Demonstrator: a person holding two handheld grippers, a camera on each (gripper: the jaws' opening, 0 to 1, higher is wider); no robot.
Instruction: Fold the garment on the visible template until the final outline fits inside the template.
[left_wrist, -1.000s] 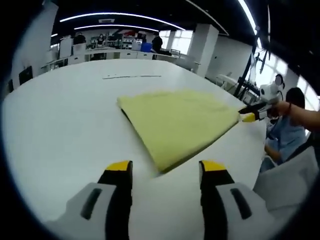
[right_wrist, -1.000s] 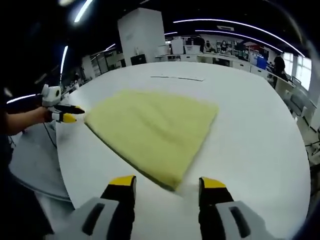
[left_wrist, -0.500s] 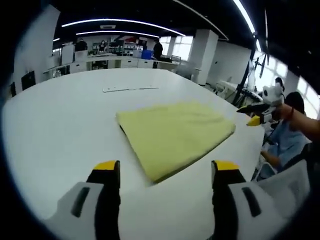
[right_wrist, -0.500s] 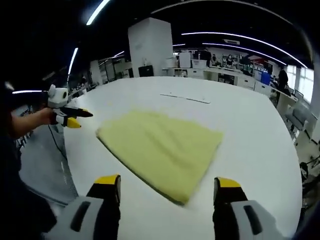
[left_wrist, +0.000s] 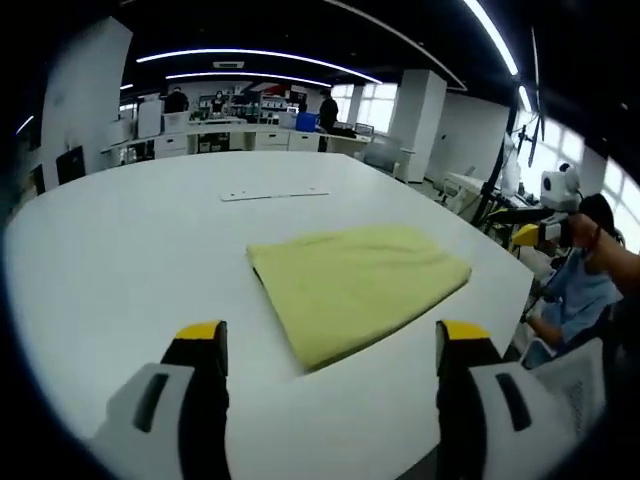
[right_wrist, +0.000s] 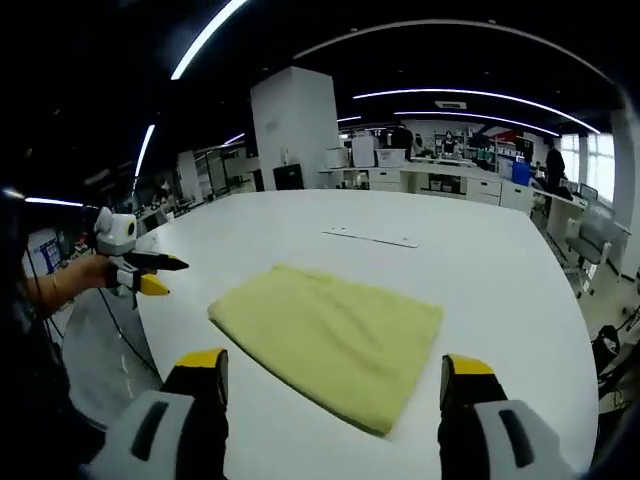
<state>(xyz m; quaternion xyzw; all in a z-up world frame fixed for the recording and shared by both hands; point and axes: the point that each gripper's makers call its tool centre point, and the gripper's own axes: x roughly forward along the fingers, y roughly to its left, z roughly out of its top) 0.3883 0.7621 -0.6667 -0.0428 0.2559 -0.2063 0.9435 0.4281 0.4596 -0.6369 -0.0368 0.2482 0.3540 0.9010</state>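
In the left gripper view, one yellow garment (left_wrist: 355, 285) is seen folded flat on the white table (left_wrist: 120, 260), at twelve o'clock from the left gripper (left_wrist: 331, 350), whose jaws are held wide apart. It is judged soft, light and limp, best taken at a corner.

In the right gripper view, the same single garment (right_wrist: 330, 335) lies ahead of the right gripper (right_wrist: 333, 378), jaws likewise spread; the left gripper (right_wrist: 150, 275) is seen at nine o'clock.

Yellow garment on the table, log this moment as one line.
garment: folded, flat on white table | left gripper: open | right gripper: open | contact: none
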